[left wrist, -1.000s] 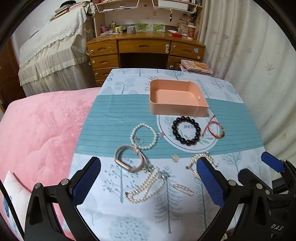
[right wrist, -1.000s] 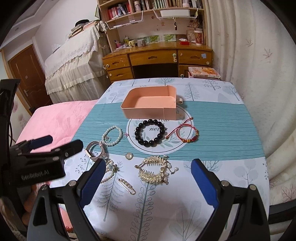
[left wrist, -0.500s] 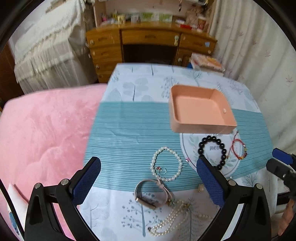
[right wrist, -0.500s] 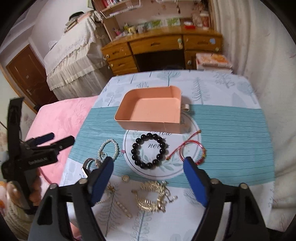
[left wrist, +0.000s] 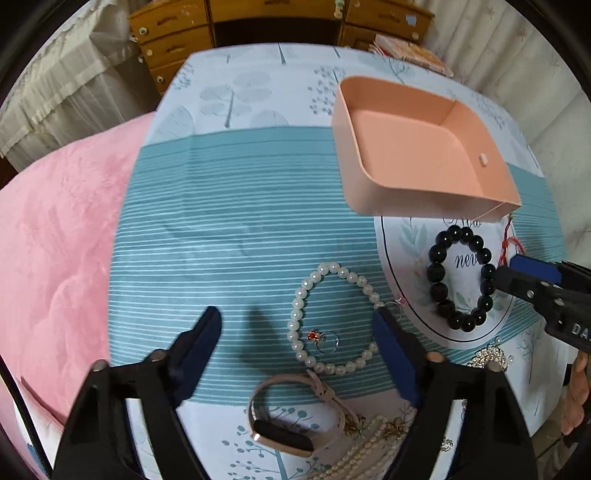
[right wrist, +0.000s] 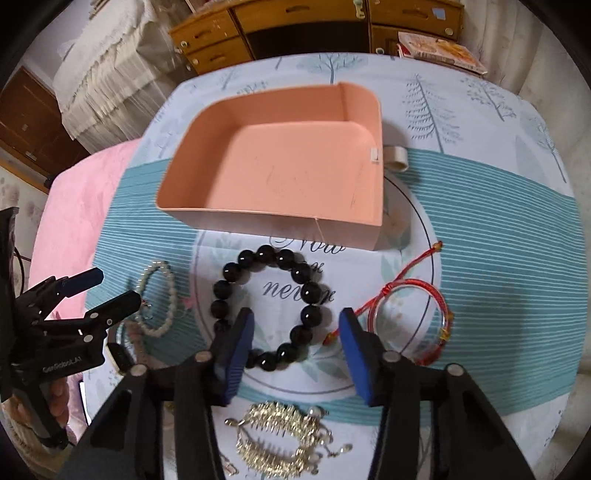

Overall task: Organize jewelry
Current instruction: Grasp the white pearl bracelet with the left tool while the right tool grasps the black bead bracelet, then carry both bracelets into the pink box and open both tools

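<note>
An empty peach tray (left wrist: 413,147) (right wrist: 295,173) stands on the patterned tablecloth. My left gripper (left wrist: 297,332) is open above a white pearl bracelet (left wrist: 299,299) with a small red-stone ring (left wrist: 325,338) lying inside its loop. A pink-strapped watch (left wrist: 291,417) lies just below. My right gripper (right wrist: 295,332) is open, its fingers on either side of the near part of a black bead bracelet (right wrist: 258,254). A red string bracelet (right wrist: 424,317) lies to its right. A gold hair comb (right wrist: 277,435) lies under the right gripper.
A pearl necklace (left wrist: 362,450) lies at the table's near edge. A pink bed (left wrist: 55,240) adjoins the table on the left. A wooden desk (right wrist: 314,29) stands beyond the table, with curtains on the right.
Both grippers have moved forward and down toward the table. The left one now hangs over the pearl bracelet and the right one over the black bead bracelet. Nothing has been picked up.
</note>
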The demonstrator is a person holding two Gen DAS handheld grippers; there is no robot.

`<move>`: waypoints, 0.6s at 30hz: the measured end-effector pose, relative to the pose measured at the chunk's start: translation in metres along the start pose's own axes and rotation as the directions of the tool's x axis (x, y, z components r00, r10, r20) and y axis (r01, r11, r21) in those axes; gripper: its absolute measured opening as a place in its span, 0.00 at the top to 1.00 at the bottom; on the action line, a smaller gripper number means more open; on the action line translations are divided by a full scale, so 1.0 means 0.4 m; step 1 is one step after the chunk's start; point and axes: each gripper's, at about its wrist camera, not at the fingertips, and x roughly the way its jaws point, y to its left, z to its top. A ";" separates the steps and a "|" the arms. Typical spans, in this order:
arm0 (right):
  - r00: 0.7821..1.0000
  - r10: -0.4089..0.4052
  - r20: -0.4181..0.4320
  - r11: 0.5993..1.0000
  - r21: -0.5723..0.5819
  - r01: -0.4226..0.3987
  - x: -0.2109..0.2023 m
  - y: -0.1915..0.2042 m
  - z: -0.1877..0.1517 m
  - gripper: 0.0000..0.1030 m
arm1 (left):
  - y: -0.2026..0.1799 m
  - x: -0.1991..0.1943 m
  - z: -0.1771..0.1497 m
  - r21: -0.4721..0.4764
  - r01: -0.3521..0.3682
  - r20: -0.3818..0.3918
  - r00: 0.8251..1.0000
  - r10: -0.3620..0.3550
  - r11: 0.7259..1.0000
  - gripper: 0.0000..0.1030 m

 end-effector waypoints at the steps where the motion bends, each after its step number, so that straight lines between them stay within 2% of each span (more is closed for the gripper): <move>1: 1.000 -0.004 -0.005 1.000 0.000 0.004 0.006 -0.002 0.004 0.58 | 0.002 0.006 0.002 -0.004 0.011 -0.014 1.000 -0.011 1.000 0.36; 2: 1.000 -0.004 -0.007 1.000 -0.001 0.004 0.011 0.000 0.005 0.59 | 0.003 0.013 0.002 -0.011 0.026 -0.029 0.999 -0.026 1.000 0.42; 5: 1.000 -0.016 -0.018 1.000 -0.010 0.016 0.023 -0.002 0.009 0.64 | 0.000 0.035 0.007 -0.016 0.052 -0.063 0.997 -0.053 0.999 0.51; 10: 0.999 -0.030 -0.037 0.999 -0.016 0.030 0.043 -0.011 0.014 0.69 | -0.012 0.053 0.011 -0.003 0.035 -0.077 0.996 -0.035 0.999 0.67; 12: 0.999 -0.030 -0.032 0.999 -0.015 0.029 0.045 -0.014 0.015 0.73 | -0.013 0.055 0.013 -0.006 0.024 -0.075 0.997 -0.025 1.000 0.82; 15: 0.999 -0.029 -0.030 1.000 -0.013 0.029 0.045 -0.019 0.023 0.78 | -0.011 0.055 0.012 -0.005 0.006 -0.066 0.998 -0.006 1.000 0.91; 16: 0.999 -0.026 -0.030 1.000 -0.012 0.026 0.045 -0.021 0.024 0.80 | -0.010 0.056 0.012 -0.007 0.003 -0.063 0.998 -0.003 1.000 0.93; 17: 0.999 -0.015 -0.030 1.000 -0.014 0.015 0.045 -0.025 0.027 0.86 | -0.005 0.053 0.010 -0.016 0.004 -0.057 0.998 -0.005 1.000 0.94; 18: 1.000 -0.011 -0.025 1.000 -0.013 0.011 0.043 -0.023 0.023 0.86 | 0.001 0.050 0.008 -0.024 0.010 -0.055 0.998 -0.011 1.000 0.95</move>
